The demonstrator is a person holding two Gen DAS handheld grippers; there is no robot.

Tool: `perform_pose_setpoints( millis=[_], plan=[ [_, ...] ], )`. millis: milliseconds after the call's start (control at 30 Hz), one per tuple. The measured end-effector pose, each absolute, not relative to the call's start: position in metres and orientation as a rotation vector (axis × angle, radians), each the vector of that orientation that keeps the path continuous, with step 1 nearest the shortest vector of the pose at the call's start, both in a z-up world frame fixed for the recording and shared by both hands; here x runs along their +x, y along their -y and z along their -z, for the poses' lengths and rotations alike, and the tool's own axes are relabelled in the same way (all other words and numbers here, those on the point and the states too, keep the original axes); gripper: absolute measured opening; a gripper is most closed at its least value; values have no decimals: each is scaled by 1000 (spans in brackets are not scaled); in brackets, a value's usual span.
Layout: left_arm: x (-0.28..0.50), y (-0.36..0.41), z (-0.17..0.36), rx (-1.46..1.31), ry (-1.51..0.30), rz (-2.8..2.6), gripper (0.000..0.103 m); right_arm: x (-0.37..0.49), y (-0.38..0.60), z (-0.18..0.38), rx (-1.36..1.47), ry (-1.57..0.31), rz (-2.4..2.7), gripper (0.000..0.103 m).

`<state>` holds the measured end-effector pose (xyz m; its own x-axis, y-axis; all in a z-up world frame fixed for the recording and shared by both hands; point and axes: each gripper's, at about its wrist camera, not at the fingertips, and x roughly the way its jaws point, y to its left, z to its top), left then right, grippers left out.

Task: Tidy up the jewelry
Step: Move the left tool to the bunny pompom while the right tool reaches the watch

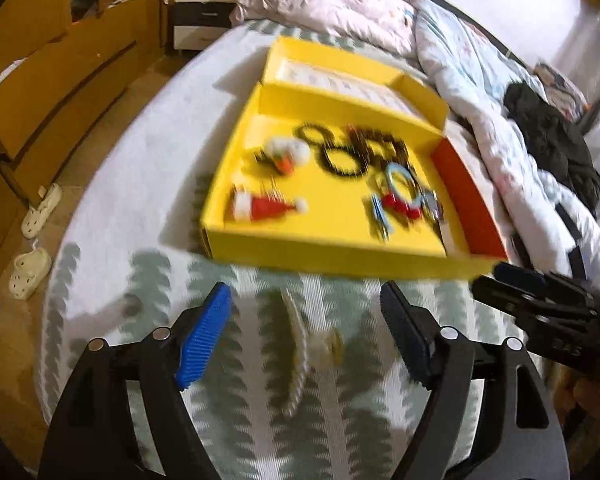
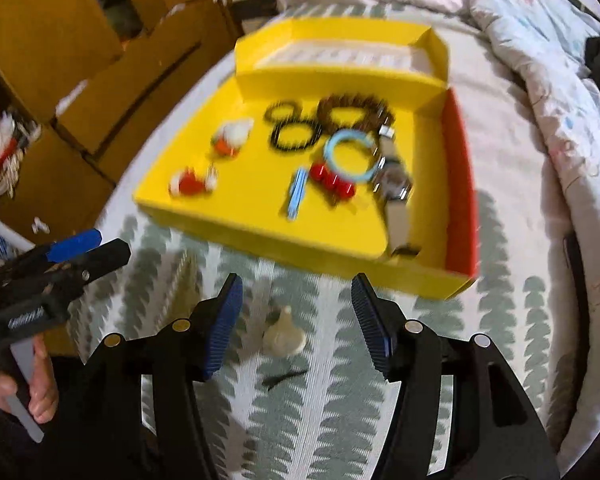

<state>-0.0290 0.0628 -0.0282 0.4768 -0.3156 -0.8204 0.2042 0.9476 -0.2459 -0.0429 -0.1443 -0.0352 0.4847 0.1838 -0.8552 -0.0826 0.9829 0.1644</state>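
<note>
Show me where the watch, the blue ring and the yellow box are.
watch (image 2: 396,180): right wrist view, on its round face.
blue ring (image 2: 354,156): right wrist view, on the band's lower right arc.
yellow box (image 1: 320,248): left wrist view, on its near outer wall.

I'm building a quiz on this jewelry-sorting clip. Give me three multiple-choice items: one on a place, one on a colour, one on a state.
1. Where does the pearl strand lie?
A. in the yellow box
B. on the bedspread in front of the box
C. on the floor

2. What colour is the inner right wall of the yellow box?
A. red
B. green
C. black

3. How is the right gripper?
A. shut on the watch
B. shut on nothing
C. open

Answers: 1 B, it lies on the bedspread between the left gripper's fingers; 2 A, that wall shows red; 3 C, its fingers stand wide apart over the small cream piece.
</note>
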Motion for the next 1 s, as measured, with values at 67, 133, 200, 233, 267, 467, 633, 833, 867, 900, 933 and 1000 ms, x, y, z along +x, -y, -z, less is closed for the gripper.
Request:
perform_pose_setpoints(
  millis=[67,133,200,233,267,467,633,833,867,900,933,1000],
  plan=[
    [-14,-60,21,-130,-1021,343,76,-37,155,26,138,-1019,-157,59],
    [-2,-55,14,-113,-1001,339,76,-30,167,20,168,-994,-151,59],
    [15,-47,11,-97,-1003,341,76,-23,177,17,193,-975,-149,59],
    [25,-41,11,-92,-1006,350,76,-17,183,15,205,-969,-137,59],
    [31,-38,11,-84,-1008,350,76,-12,188,15,210,-970,-128,59],
    [73,-23,28,-62,-1062,348,76,16,205,16,233,-969,-130,59],
    [98,-12,44,-40,-1097,342,76,38,200,32,199,-1010,-132,59],
    [117,-12,57,-28,-1124,326,76,62,199,60,141,-1069,-79,59],
    [119,-13,60,-25,-1131,325,76,65,199,64,132,-1075,-74,59],
    [121,-13,62,-24,-1136,320,76,68,199,68,120,-1082,-68,59],
    [123,-14,65,-26,-1142,320,76,70,199,73,108,-1090,-57,59],
    [129,-14,70,-31,-1158,321,76,73,201,79,99,-1100,-44,59]
  ],
)
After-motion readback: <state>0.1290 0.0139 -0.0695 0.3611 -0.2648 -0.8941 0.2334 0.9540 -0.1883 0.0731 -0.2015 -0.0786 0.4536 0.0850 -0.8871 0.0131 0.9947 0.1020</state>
